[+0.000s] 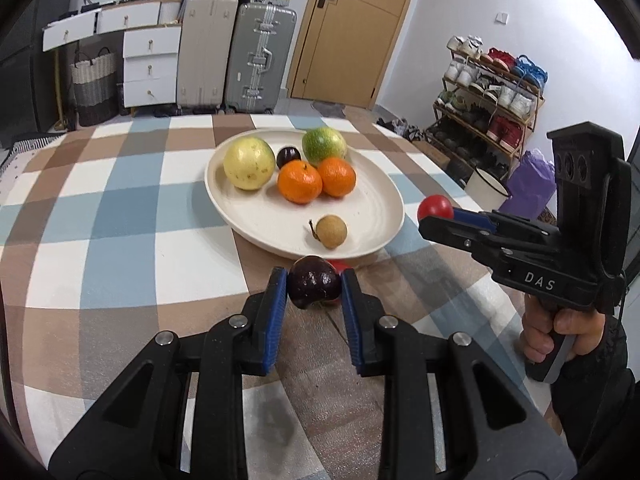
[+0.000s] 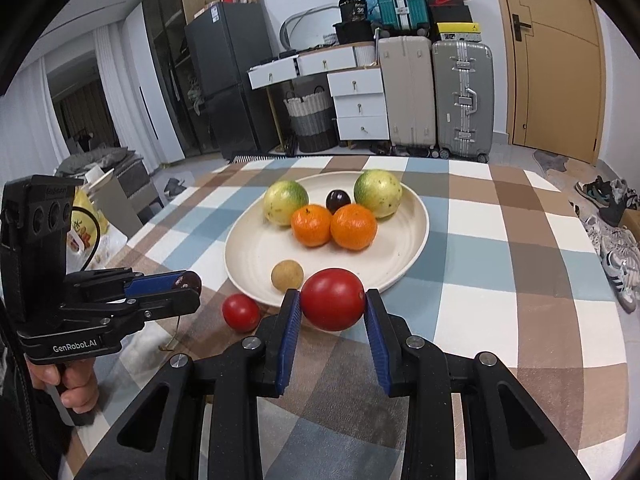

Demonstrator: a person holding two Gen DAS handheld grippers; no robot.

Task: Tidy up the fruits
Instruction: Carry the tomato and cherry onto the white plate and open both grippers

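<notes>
A cream plate (image 1: 256, 216) (image 2: 248, 248) on the checked tablecloth holds two yellow-green fruits (image 1: 249, 162) (image 2: 378, 193), two oranges (image 1: 300, 182) (image 2: 353, 227), a dark plum (image 1: 288, 157) (image 2: 338, 200) and a small brown longan (image 1: 331, 231) (image 2: 287, 275). My left gripper (image 1: 314, 290) (image 2: 188, 282) is shut on a dark plum (image 1: 314, 287) just short of the plate's near rim. My right gripper (image 2: 332, 300) (image 1: 436, 210) is shut on a red tomato (image 2: 333, 299) (image 1: 435, 208) beside the plate. A second red tomato (image 2: 241, 313) lies on the cloth, partly hidden behind the plum in the left wrist view (image 1: 341, 267).
Suitcases (image 2: 462, 98), white drawers (image 2: 360, 104) and a woven basket (image 2: 310, 122) stand beyond the table's far edge. A shoe rack (image 1: 492, 92) stands to the right, near a wooden door (image 1: 352, 28). A fridge (image 2: 228, 80) stands at the back left.
</notes>
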